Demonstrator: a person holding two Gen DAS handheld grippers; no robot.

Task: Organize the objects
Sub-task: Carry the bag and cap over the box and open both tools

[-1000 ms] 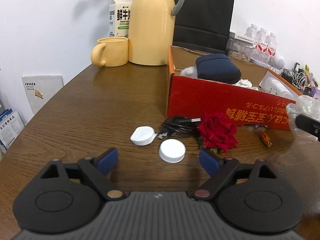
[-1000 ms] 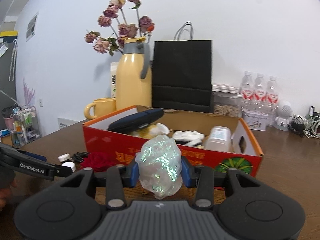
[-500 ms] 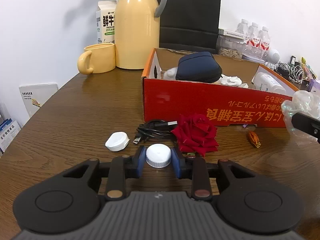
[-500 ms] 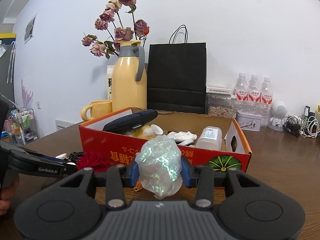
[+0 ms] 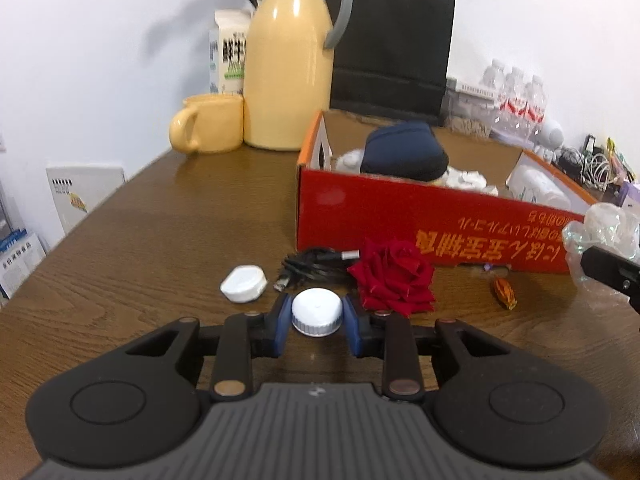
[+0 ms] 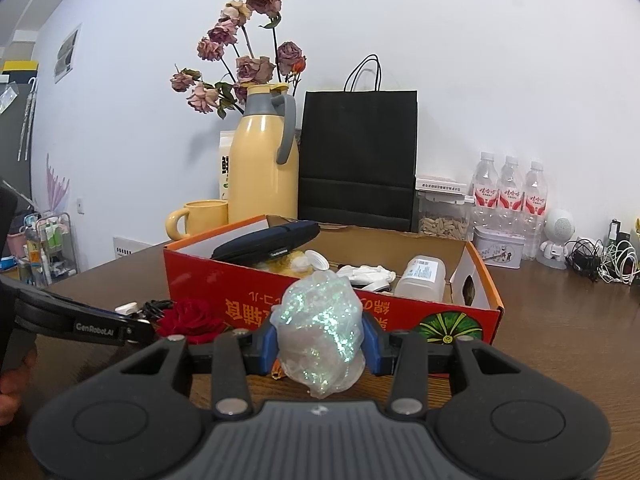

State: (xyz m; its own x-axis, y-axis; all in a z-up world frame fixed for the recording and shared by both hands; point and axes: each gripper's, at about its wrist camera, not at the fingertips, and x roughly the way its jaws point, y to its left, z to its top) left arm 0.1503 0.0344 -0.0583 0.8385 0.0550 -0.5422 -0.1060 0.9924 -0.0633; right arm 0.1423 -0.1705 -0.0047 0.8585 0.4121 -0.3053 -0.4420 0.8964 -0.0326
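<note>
My left gripper (image 5: 317, 320) is shut on a white bottle cap (image 5: 316, 310), held just above the wooden table (image 5: 160, 248). My right gripper (image 6: 319, 340) is shut on a crumpled iridescent plastic wrap (image 6: 320, 328), in front of the red cardboard box (image 6: 240, 284). The box (image 5: 400, 216) holds a navy pouch (image 5: 404, 156), a plastic bottle and white items. On the table before it lie a red rose (image 5: 396, 276), a black cable (image 5: 316, 268), a small white round case (image 5: 244, 283) and an orange candy (image 5: 505, 291).
A yellow thermos jug (image 5: 288, 72), yellow mug (image 5: 208, 124), milk carton (image 5: 228, 56) and black paper bag (image 5: 392, 40) stand behind the box. Water bottles (image 6: 508, 192), a tin, a small white figure and tangled cables (image 6: 600, 260) line the back right.
My left gripper closed on the white cap and lifted it slightly, tilting the view upward. My right gripper keeps its hold on the plastic wrap and has drawn back a little from the box.
</note>
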